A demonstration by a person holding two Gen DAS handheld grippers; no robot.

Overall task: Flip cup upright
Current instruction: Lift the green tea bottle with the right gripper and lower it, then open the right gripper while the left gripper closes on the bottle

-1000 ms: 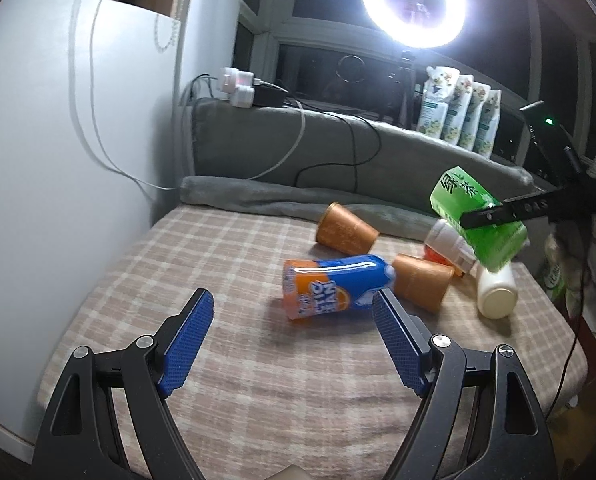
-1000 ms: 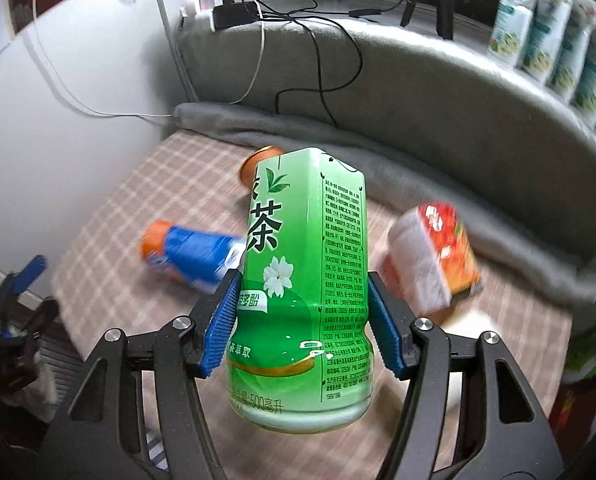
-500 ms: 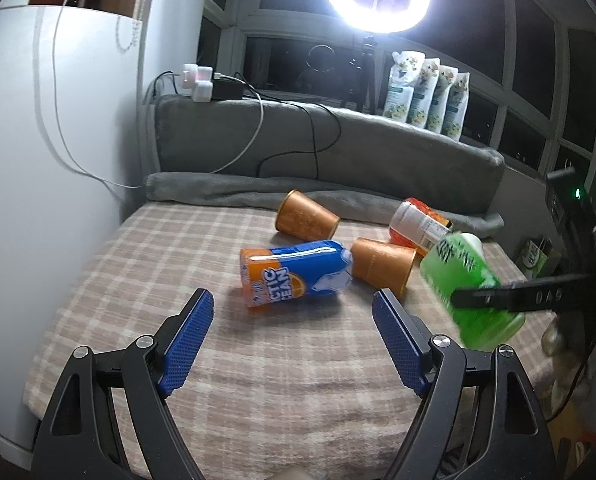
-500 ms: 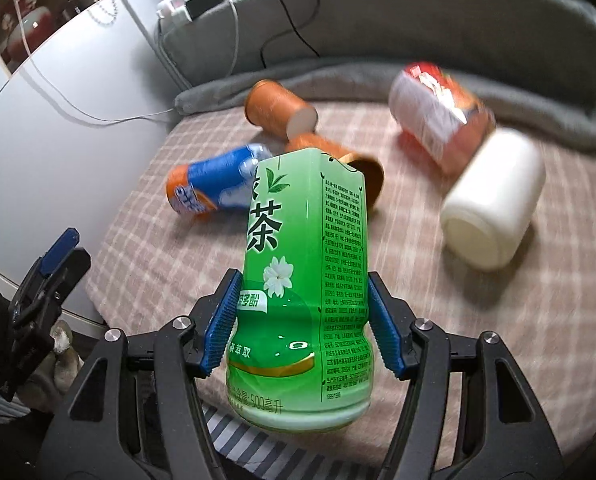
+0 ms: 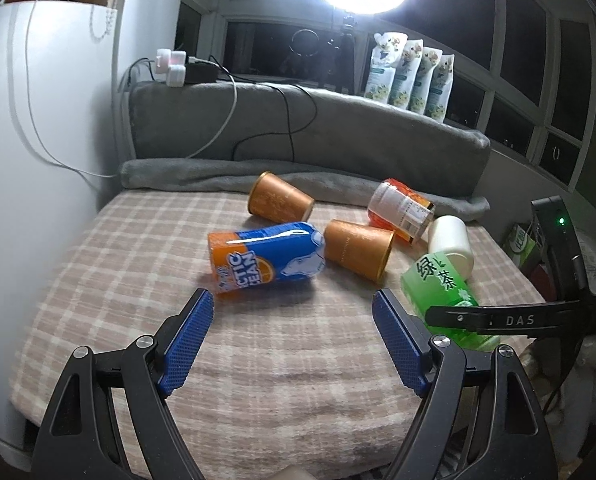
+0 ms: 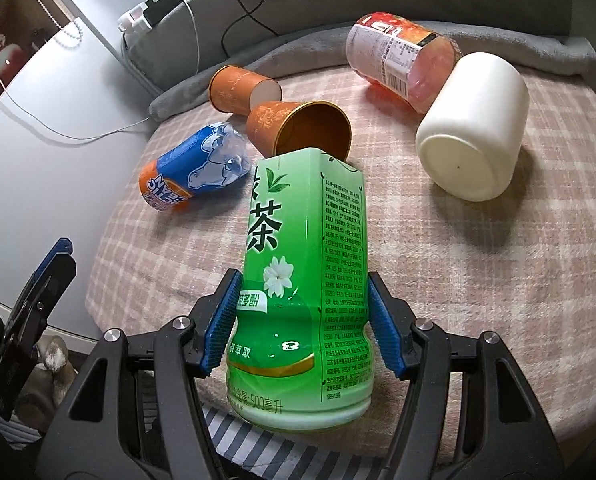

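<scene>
My right gripper [image 6: 300, 328] is clamped on a green plastic tea bottle [image 6: 304, 280], blue pads pressed into its lower body, cap end pointing away toward the bed. It hangs tilted over the near right part of the pink checked blanket [image 6: 478, 280]. My left gripper [image 5: 292, 338] is spread wide with nothing between its pads, low over the blanket's near edge.

The bottle looks empty, so I judge it light, thin-walled and a bit slippery. It dents if squeezed hard, so a mid-body hold on the flat label sides seems best, as it is now. The base must land flat, and the soft blanket may let it tip.

Clutter ahead:
- An orange paper cup with its open mouth toward me [image 6: 302, 128] lies just beyond the bottle's top.
- A second orange paper cup [image 6: 242, 88] lies on its side behind it.
- A blue-and-orange crushed bottle [image 6: 194, 172] lies to the left.
- A white cylindrical jar [image 6: 474, 128] lies on its side to the right, touching a red-labelled clear bottle [image 6: 398, 60].

The near strip of blanket looks free enough to set it down.
</scene>
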